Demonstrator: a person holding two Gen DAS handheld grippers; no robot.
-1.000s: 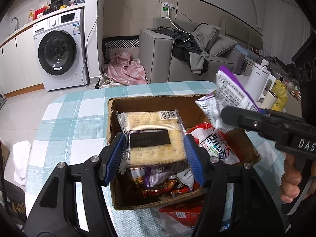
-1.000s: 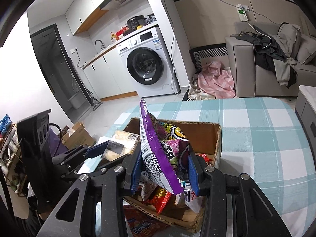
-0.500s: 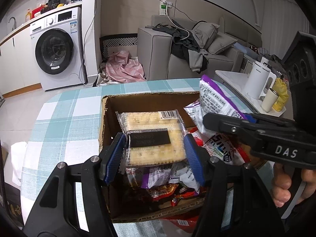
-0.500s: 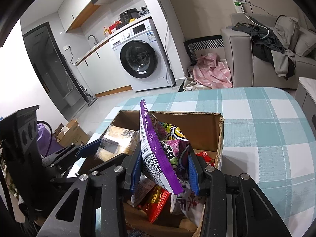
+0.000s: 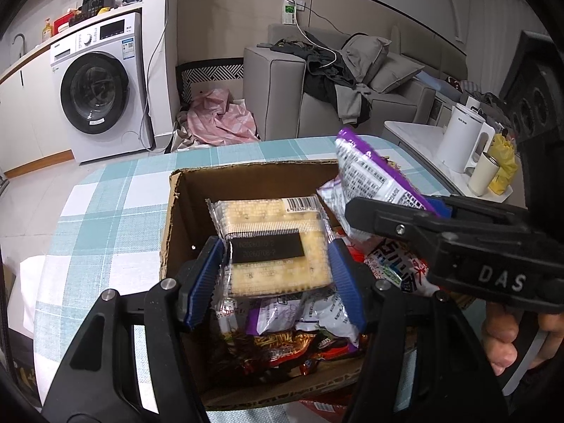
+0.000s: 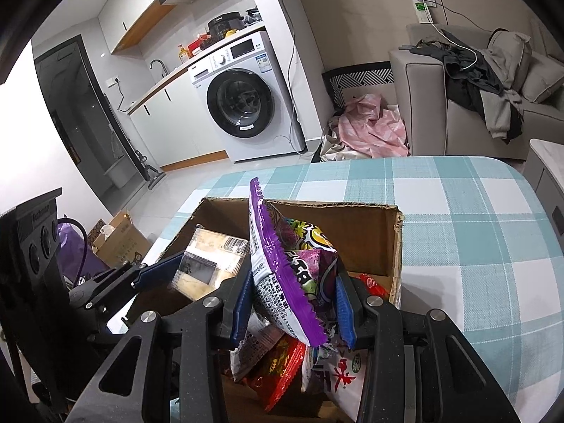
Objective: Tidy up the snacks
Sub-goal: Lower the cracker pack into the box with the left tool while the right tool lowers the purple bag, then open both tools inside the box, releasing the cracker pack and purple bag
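Note:
An open cardboard box (image 5: 246,183) of snack packets stands on a teal checked tablecloth; it also shows in the right wrist view (image 6: 370,225). My left gripper (image 5: 276,275) is shut on a clear packet of crackers (image 5: 275,236) and holds it over the box's left half. My right gripper (image 6: 292,303) is shut on a purple snack bag (image 6: 282,264), upright over the box's right half. That bag (image 5: 373,176) and the right gripper's black body (image 5: 440,229) show at the right of the left wrist view. Red and purple packets (image 5: 282,338) lie in the box.
The tablecloth (image 6: 476,218) stretches beyond and right of the box. A white kettle and cup (image 5: 469,148) stand on a side counter at right. A washing machine (image 6: 243,98), a grey sofa (image 5: 317,98) with clothes and a pink cloth on the floor lie behind.
Both grippers have moved forward and lower over the box, still holding their packets. The box now looks nearer and larger in both views.

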